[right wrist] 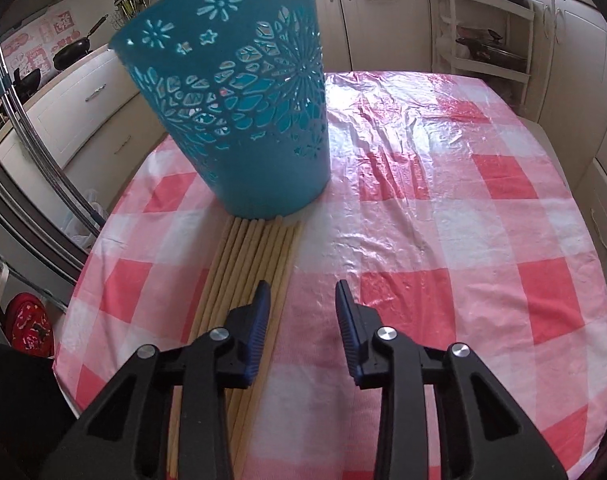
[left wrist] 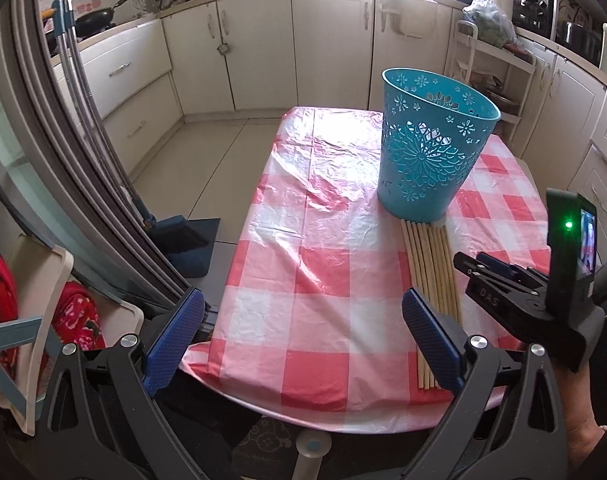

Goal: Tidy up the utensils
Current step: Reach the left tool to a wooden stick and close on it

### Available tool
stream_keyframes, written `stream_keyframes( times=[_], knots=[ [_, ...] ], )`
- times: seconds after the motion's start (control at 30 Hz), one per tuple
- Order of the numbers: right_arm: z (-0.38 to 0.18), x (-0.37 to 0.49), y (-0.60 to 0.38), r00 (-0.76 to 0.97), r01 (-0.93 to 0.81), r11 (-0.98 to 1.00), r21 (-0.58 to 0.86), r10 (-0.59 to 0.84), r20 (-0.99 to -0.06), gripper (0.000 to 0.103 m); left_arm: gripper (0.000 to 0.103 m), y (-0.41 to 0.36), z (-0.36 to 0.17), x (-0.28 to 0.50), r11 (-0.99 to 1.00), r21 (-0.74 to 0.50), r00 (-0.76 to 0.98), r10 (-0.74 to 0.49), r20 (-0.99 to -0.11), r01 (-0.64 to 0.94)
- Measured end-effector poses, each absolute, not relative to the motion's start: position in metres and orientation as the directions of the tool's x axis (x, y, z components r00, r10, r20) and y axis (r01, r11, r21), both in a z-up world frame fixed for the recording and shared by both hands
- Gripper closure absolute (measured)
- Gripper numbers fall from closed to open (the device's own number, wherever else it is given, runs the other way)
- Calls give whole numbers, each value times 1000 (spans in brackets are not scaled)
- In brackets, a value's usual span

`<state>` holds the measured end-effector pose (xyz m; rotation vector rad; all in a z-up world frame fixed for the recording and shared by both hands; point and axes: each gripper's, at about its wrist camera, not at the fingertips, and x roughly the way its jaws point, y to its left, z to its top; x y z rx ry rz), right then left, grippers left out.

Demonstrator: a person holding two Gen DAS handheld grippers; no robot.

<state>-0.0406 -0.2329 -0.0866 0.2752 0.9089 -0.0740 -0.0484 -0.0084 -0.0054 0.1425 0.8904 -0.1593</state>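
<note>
The left gripper (left wrist: pixel 303 328) is held with its jaws spread wide above the near edge of the table (left wrist: pixel 323 380); nothing is gripped, and its blue pads (left wrist: pixel 431 340) stand well apart, 1 over the table's left edge and 1 over the near end of the chopsticks (left wrist: pixel 431 280). The right gripper (right wrist: pixel 303 320) is held with a narrower gap between its jaws; no object lies between the pads, only the checked red-and-white tablecloth (right wrist: pixel 443 240) is seen through the gap. Its left pad (right wrist: pixel 259 320) is positioned over the right-hand side of the chopstick row. The chopsticks (right wrist: pixel 255 256) are laid flat, side by side, in 1 parallel row on the tablecloth. Their far ends reach the base of the teal basket (right wrist: pixel 243 92), which stands upright on the table. In the left wrist view, the right gripper (left wrist: pixel 475 264) is seen just beside the chopsticks' right side.
</note>
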Motion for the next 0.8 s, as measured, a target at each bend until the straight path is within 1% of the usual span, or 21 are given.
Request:
stream_keyframes(
  times=[0.03, 0.27, 0.4, 0.47, 0.53, 0.6, 0.67, 0.8],
  knots=[
    [-89, -37, -233, 611, 180, 963, 202, 52, -790, 73, 8, -10, -7, -45, 978, 59, 616, -78, -784, 198],
    [-90, -27, -228, 613, 133, 977, 168, 52, -788, 82, 8, -20, -18, -28, 977, 63, 592, -73, -802, 205],
    [-88, -20, -222, 584, 43, 993, 111, 65, -809, 87, 8, -30, -27, -14, 974, 64, 572, -73, -817, 216],
    [-87, -19, -225, 559, -9, 996, 86, 77, -826, 93, 8, -36, -33, -6, 974, 49, 549, -84, -831, 223],
    [-87, -21, -233, 537, -35, 996, 84, 89, -839, 94, 8, -43, -42, 3, 973, 36, 526, -92, -846, 229],
    [-87, -22, -243, 530, -36, 994, 103, 106, -841, 95, 8, -53, -53, 11, 971, 40, 504, -88, -859, 237],
    [-88, -23, -253, 538, -21, 988, 151, 139, -831, 95, 8, -65, -62, 18, 968, 40, 484, -89, -871, 249],
    [-91, -22, -257, 553, -6, 980, 198, 169, -816, 95, 8, -85, -77, 29, 960, 92, 487, -50, -872, 263]
  ],
)
